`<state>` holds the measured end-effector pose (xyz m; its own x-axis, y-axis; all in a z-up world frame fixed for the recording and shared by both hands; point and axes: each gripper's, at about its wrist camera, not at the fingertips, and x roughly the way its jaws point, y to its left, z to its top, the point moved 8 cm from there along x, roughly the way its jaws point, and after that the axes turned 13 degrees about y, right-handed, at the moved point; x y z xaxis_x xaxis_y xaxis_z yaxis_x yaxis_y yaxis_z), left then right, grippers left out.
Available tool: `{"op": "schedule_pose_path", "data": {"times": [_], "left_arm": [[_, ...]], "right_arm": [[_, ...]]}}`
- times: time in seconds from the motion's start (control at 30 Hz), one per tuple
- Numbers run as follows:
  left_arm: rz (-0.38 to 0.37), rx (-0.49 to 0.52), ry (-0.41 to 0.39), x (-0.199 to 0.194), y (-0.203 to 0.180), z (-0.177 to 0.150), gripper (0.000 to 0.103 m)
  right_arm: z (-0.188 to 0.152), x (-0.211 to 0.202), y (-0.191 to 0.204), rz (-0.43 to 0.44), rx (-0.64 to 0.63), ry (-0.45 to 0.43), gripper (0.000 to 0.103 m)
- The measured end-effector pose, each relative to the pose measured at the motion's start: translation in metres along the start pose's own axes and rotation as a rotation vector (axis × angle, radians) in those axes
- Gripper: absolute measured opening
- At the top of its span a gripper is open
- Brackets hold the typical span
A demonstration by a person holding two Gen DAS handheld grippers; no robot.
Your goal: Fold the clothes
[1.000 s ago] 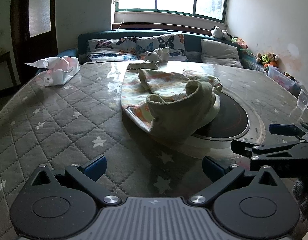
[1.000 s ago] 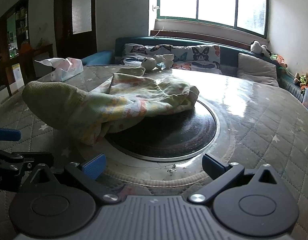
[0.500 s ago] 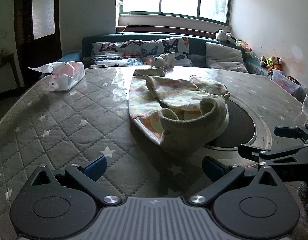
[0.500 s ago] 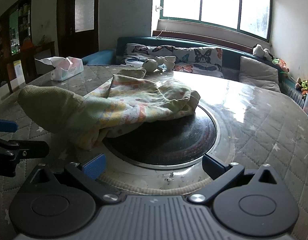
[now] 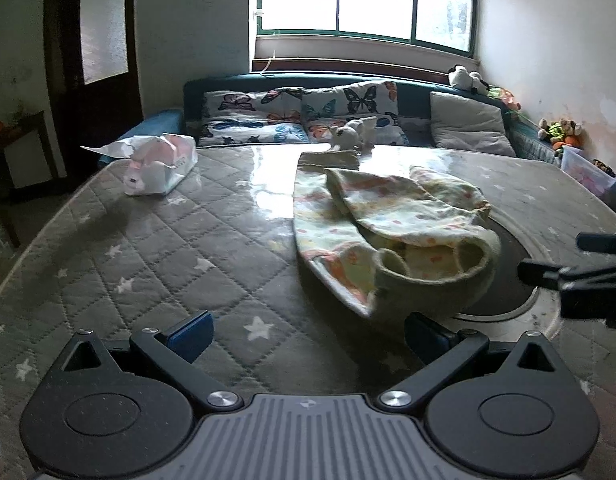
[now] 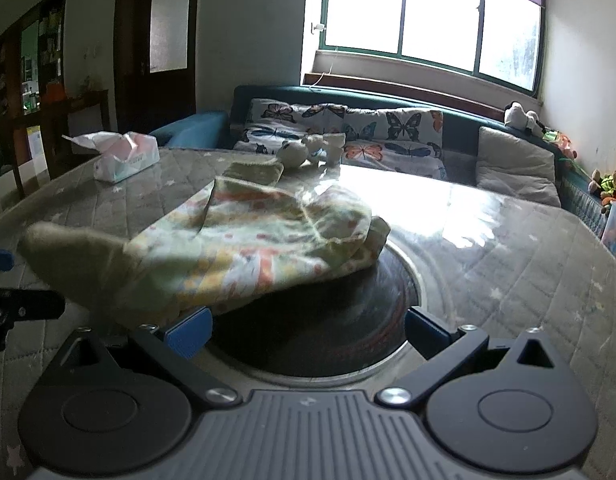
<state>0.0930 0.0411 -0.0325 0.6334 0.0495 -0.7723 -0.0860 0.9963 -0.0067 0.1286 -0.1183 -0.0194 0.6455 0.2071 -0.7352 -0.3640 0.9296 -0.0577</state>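
1. Pastel-printed garment lies crumpled on the quilted table, partly over the dark round plate; left gripper hovers near it, fingers spread, empty; tissue pack far left.
2. Right gripper spread wide, empty; garment's near edge just beyond its left fingertip.

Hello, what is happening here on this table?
A person holds a gripper in each hand, about to fold clothes. A patterned garment lies crumpled on the quilted table, partly over a dark round plate. The left gripper and right gripper are both open, just before the garment, gripping nothing.
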Motion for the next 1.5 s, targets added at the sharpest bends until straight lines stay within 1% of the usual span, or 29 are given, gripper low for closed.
{"op": "schedule_pose_path", "data": {"times": [0.23,0.37,0.47,0.6,0.7,0.87,1.03,1.17,1.27,1.33,1.5], "left_arm": [[0.065,-0.031,-0.036,-0.010,0.027,0.017,0.103],[0.084,-0.056,-0.057,-0.012,0.037,0.032,0.103],[0.084,-0.039,-0.070,-0.011,0.033,0.044,0.103],[0.071,0.007,-0.063,0.000,0.018,0.053,0.103],[0.042,0.044,-0.038,0.013,0.001,0.051,0.103],[-0.002,0.129,0.016,0.037,-0.026,0.034,0.103],[-0.013,0.155,0.037,0.046,-0.033,0.021,0.103],[-0.019,0.168,0.053,0.052,-0.035,0.014,0.103],[-0.029,0.163,0.057,0.054,-0.034,0.013,0.103],[-0.035,0.158,0.053,0.053,-0.032,0.014,0.103],[-0.047,0.142,0.040,0.050,-0.026,0.018,0.103]], "right_arm": [[0.027,-0.005,0.001,0.010,-0.016,-0.045,0.103],[0.038,0.001,0.010,0.027,-0.047,-0.047,0.103],[0.041,0.010,0.020,0.043,-0.081,-0.030,0.103],[0.029,0.023,0.030,0.050,-0.125,0.012,0.103],[0.018,0.032,0.031,0.046,-0.141,0.048,0.103],[0.001,0.046,0.022,0.030,-0.157,0.108,0.103],[0.003,0.041,0.007,0.010,-0.179,0.106,0.103],[0.018,0.031,-0.001,0.021,-0.168,0.068,0.103],[0.035,0.031,-0.001,0.062,-0.149,0.053,0.103],[0.045,0.035,0.003,0.084,-0.152,0.049,0.103],[0.068,0.054,0.021,0.096,-0.200,0.049,0.102]]}}
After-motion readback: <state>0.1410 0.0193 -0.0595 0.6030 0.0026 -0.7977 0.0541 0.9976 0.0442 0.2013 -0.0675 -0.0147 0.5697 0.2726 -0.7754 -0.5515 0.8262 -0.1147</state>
